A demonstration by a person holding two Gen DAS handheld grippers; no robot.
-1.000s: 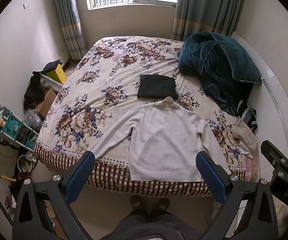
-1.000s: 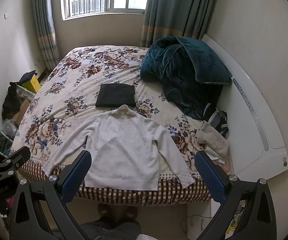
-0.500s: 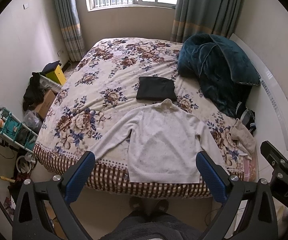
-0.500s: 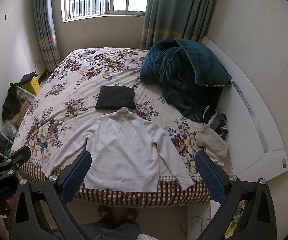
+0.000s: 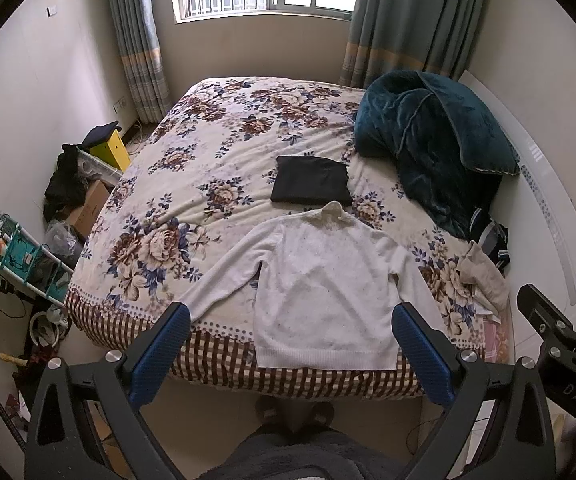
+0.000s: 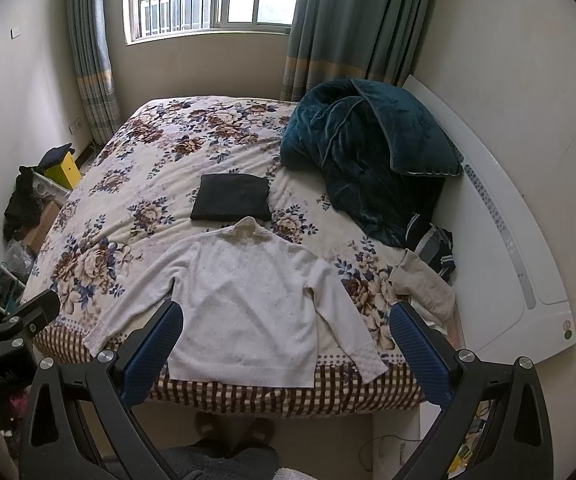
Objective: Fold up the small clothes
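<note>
A white long-sleeved sweater (image 5: pixel 320 280) lies flat, sleeves spread, at the near edge of the floral bed (image 5: pixel 208 152); it also shows in the right wrist view (image 6: pixel 248 300). A folded black garment (image 5: pixel 312 180) lies just behind its collar, also seen in the right wrist view (image 6: pixel 232 197). My left gripper (image 5: pixel 288 352) is open and empty, held back from the bed above the floor. My right gripper (image 6: pixel 284 348) is open and empty, likewise short of the bed edge.
A dark teal blanket (image 5: pixel 436 140) is heaped at the bed's right, with a beige garment (image 5: pixel 484 276) and a striped item below it. A white headboard (image 6: pixel 504 240) lines the right side. Boxes, a yellow bin (image 5: pixel 108 148) and a rack (image 5: pixel 16 248) crowd the left floor.
Both grippers have drawn back and up slightly from the bed, so the sweater sits a little higher and smaller in view. Nothing on the bed has moved.
</note>
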